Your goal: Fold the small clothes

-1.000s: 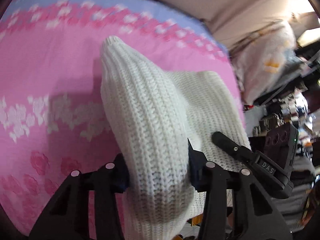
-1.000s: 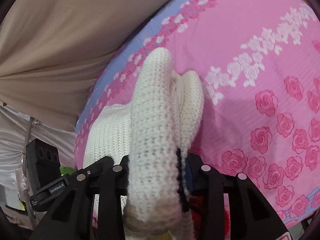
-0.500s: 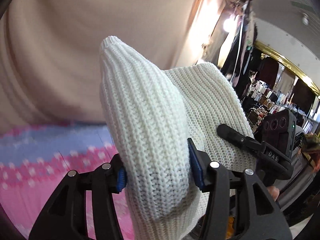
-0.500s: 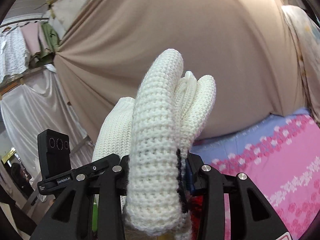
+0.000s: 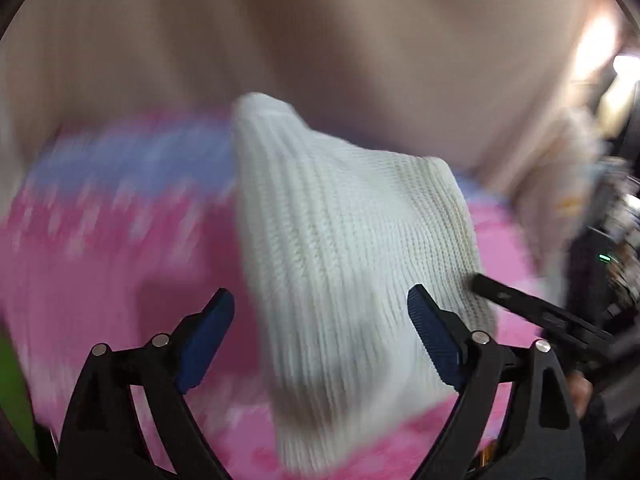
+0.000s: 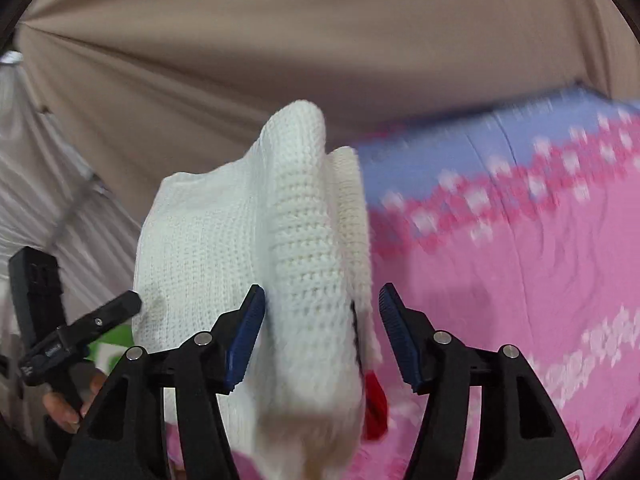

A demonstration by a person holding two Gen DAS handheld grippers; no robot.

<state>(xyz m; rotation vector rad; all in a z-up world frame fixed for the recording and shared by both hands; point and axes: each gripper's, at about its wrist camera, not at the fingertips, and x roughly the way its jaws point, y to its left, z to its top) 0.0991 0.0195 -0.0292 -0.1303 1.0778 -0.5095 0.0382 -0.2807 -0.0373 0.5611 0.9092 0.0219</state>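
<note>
A white knitted garment (image 5: 340, 248) hangs in the air above the pink flowered bedsheet (image 5: 100, 264). My left gripper (image 5: 320, 320) is open, its blue pads apart on either side of the cloth. In the right wrist view the same garment (image 6: 304, 248) shows as a folded ridge with a red tag (image 6: 374, 412) at its lower edge. My right gripper (image 6: 322, 328) is open too, with its jaws wide of the cloth. Each view shows the other gripper at its side (image 5: 540, 316) (image 6: 76, 336). The image is motion-blurred.
A beige curtain (image 6: 320, 40) fills the background behind the bed. The sheet has a blue band (image 6: 520, 136) along its far edge. Cluttered shelves and a lamp (image 5: 612, 80) show at the far right of the left wrist view.
Both grippers have opened and let go of the white garment. The cameras have tilted back down, so the bedsheet shows again below the cloth.
</note>
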